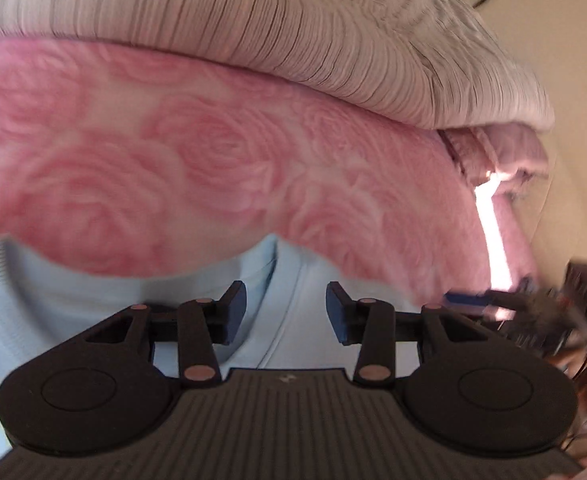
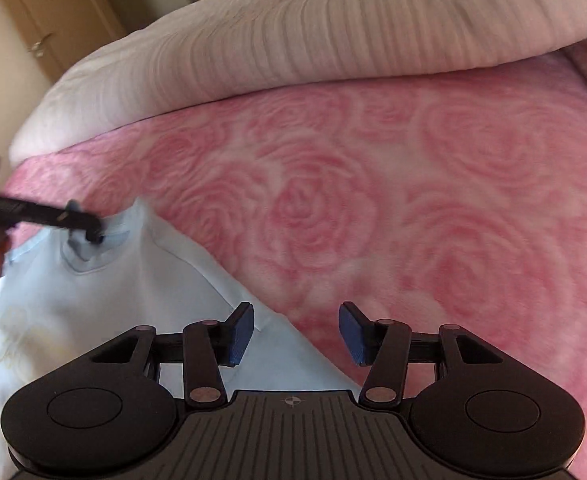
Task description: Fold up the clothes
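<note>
A: Where's the light blue shirt (image 2: 133,300)?

B: Spread on the bed (image 2: 373,200), near its left edge. The left claw (image 1: 286,312) is over its collar, the right claw (image 2: 296,334) over a sleeve; both jaws wide, holding nothing.

A: Why?

B: Probably positioning for the first fold.

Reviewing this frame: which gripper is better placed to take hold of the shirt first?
Left, probably. The left gripper is open at the light blue shirt's neckline, while the right gripper is open over the shirt's edge.
</note>
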A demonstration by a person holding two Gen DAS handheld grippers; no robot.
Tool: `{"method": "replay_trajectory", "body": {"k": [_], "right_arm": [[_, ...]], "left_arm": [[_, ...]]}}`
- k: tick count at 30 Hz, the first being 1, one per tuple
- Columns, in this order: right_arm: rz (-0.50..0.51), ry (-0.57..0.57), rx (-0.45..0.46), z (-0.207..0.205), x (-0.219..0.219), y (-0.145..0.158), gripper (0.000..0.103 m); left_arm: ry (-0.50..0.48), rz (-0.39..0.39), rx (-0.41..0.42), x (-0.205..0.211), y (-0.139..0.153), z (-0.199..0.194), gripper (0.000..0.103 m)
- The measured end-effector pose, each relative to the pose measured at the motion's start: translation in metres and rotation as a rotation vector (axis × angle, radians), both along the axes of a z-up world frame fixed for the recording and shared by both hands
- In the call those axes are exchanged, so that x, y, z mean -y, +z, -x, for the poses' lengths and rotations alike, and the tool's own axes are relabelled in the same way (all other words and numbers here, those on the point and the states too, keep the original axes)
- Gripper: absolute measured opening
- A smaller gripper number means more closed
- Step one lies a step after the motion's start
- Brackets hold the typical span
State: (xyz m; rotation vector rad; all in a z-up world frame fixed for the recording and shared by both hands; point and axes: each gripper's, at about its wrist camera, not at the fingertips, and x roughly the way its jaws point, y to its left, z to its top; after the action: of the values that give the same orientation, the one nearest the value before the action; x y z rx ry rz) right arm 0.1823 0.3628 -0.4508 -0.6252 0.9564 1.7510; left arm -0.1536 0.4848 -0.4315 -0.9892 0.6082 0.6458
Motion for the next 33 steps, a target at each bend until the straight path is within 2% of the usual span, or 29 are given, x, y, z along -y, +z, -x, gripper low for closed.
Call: {"method": "replay_trajectory", "body": {"k": [2,3,4,5,7,10,11,13,16,20,21,23,25,28,31,33], "right_arm": [[0.015,0.030,-0.025,0.000,-0.006,-0.009,0.052],[0.020,0.044,-0.034,0.000,-0.008,-0.013,0.048],[0.009,0.056,-0.029,0.001,-0.009,-0.015,0.035],[-0.003,0.056,-0.021,0.002,-0.009,-0.016,0.002],[-0.028,0.049,-0.032,0.002,-0.004,-0.015,0.002],[-0.117,0.029,-0.013,0.003,0.012,-0.006,0.001],[-0.142,0.004,0.002,0.002,0.019,-0.004,0.001],[-0.128,-0.033,0.047,0.006,0.024,-0.014,0.001],[-0.137,-0.096,0.095,0.018,0.025,-0.020,0.002],[-0.167,-0.226,0.194,0.036,0.024,0.000,0.006],[-0.180,-0.207,0.182,0.043,0.027,0.005,0.008],[-0.204,-0.166,0.163,0.057,0.033,0.014,0.008],[-0.155,-0.070,0.215,0.074,0.033,0.009,0.009],[-0.142,-0.012,0.329,0.085,0.041,-0.007,0.009],[-0.142,-0.140,0.327,0.078,0.053,0.007,0.009],[-0.146,-0.196,0.318,0.073,0.069,0.016,0.009]], "left_arm": [[-0.002,0.022,0.019,-0.007,-0.007,-0.007,0.038],[-0.016,0.020,0.011,-0.009,-0.010,-0.012,0.034],[-0.030,0.019,0.004,-0.011,-0.013,-0.016,0.025],[-0.049,-0.009,0.000,-0.010,-0.014,-0.019,0.014],[-0.096,-0.112,0.002,-0.002,-0.011,-0.021,0.004],[-0.162,-0.263,-0.013,0.008,-0.007,-0.023,0.004],[-0.184,-0.295,-0.062,0.009,-0.012,-0.027,0.004],[-0.252,-0.349,-0.184,0.013,-0.024,-0.042,0.007],[-0.282,-0.420,-0.251,0.021,-0.017,-0.058,0.008],[-0.179,-0.368,-0.122,0.024,-0.001,-0.038,0.010],[-0.140,-0.348,-0.091,0.027,0.001,-0.029,0.015],[-0.048,-0.348,-0.086,0.034,0.005,-0.009,0.026],[0.033,-0.355,-0.114,0.042,0.008,0.013,0.028],[0.146,-0.369,-0.175,0.063,0.017,0.056,0.028],[0.254,-0.385,-0.260,0.094,0.027,0.115,0.027],[0.338,-0.367,-0.328,0.118,0.030,0.159,0.027]]}}
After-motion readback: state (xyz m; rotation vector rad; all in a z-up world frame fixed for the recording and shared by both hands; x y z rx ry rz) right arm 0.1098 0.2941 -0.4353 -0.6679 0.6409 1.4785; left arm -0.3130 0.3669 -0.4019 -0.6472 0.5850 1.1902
